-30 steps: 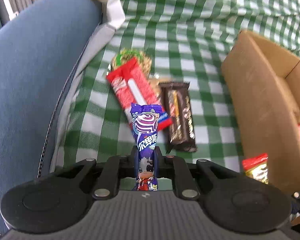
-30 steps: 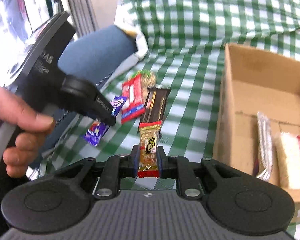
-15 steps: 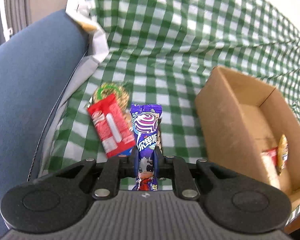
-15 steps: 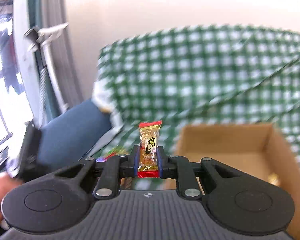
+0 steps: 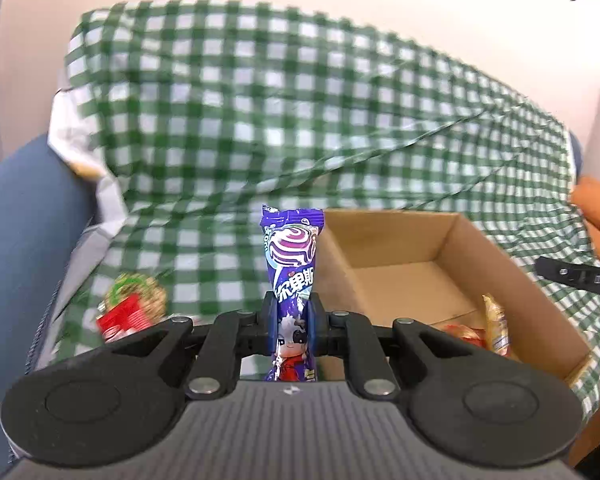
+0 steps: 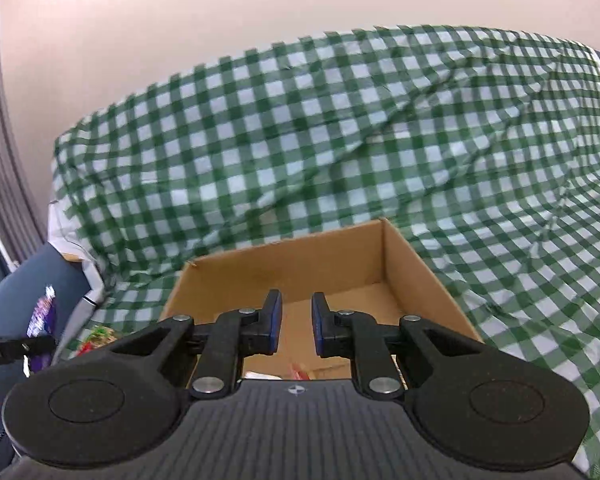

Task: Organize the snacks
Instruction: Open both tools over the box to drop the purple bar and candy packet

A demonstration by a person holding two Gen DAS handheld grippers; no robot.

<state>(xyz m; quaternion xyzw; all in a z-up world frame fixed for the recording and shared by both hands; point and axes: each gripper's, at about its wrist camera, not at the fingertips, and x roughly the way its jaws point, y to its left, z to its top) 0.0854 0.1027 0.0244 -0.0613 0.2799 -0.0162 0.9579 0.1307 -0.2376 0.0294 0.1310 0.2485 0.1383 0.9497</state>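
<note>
My left gripper point(image 5: 291, 312) is shut on a purple candy packet point(image 5: 293, 264) that stands upright between the fingers, just left of an open cardboard box point(image 5: 452, 240). Snack packets point(image 5: 494, 326) lie in the box's near end. A red packet point(image 5: 122, 316) and a green round snack point(image 5: 136, 286) lie on the checked cloth to the left. My right gripper point(image 6: 296, 320) is open and empty above the same box point(image 6: 340, 256), with a snack point(image 6: 300, 370) visible below it. The purple packet also shows in the right wrist view point(image 6: 42, 314).
A green-and-white checked cloth point(image 5: 260, 120) covers the sofa seat and back. A blue sofa arm point(image 5: 16, 240) rises on the left. An orange cushion point(image 5: 596, 208) sits far right. The right gripper's body point(image 5: 576, 276) pokes in at the right edge.
My right gripper has opened and the gold snack packet it held is gone from its fingers. My left gripper has lifted the purple packet and swung toward the box.
</note>
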